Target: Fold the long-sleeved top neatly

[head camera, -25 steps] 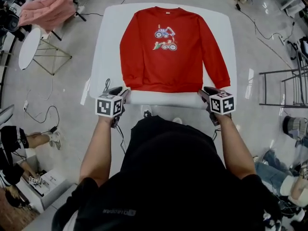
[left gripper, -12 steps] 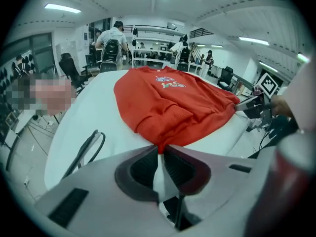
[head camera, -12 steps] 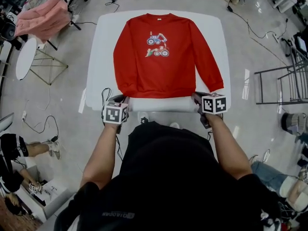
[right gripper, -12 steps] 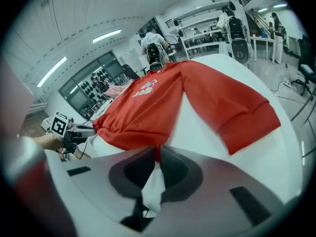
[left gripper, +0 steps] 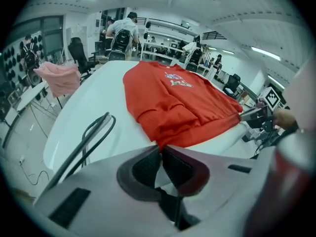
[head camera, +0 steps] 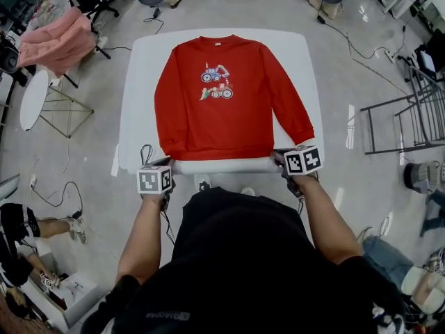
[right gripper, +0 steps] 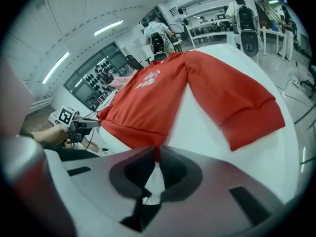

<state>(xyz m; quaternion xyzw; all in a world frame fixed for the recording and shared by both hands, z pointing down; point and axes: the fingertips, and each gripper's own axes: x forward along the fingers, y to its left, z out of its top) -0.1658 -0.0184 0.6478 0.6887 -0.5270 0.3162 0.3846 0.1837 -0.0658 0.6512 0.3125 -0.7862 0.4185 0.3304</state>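
Observation:
A red long-sleeved top (head camera: pixel 222 96) with a small vehicle print lies flat, front up, on a white table (head camera: pixel 139 103), sleeves down along its sides. My left gripper (head camera: pixel 167 163) is at the near left corner of the hem. In the left gripper view its jaws (left gripper: pixel 161 148) have just been closing and now pinch the red hem (left gripper: pixel 182 127). My right gripper (head camera: pixel 279 156) is at the near right hem corner. Its jaws (right gripper: pixel 158 151) have just been closing too and hold the hem edge (right gripper: pixel 138 130). The right sleeve cuff (right gripper: pixel 256 122) lies beside it on the table.
A pink garment (head camera: pixel 59 40) hangs over a chair at the far left, next to a small round table (head camera: pixel 31 99). A metal rack (head camera: pixel 403 110) stands to the right. A black cable (left gripper: pixel 89 137) loops from the left gripper. Office chairs stand beyond the table.
Both pairs of jaws have closed onto the near hem corners of the top. The hands have stayed about where they were. The head view has shifted, so the table sits lower in the picture.

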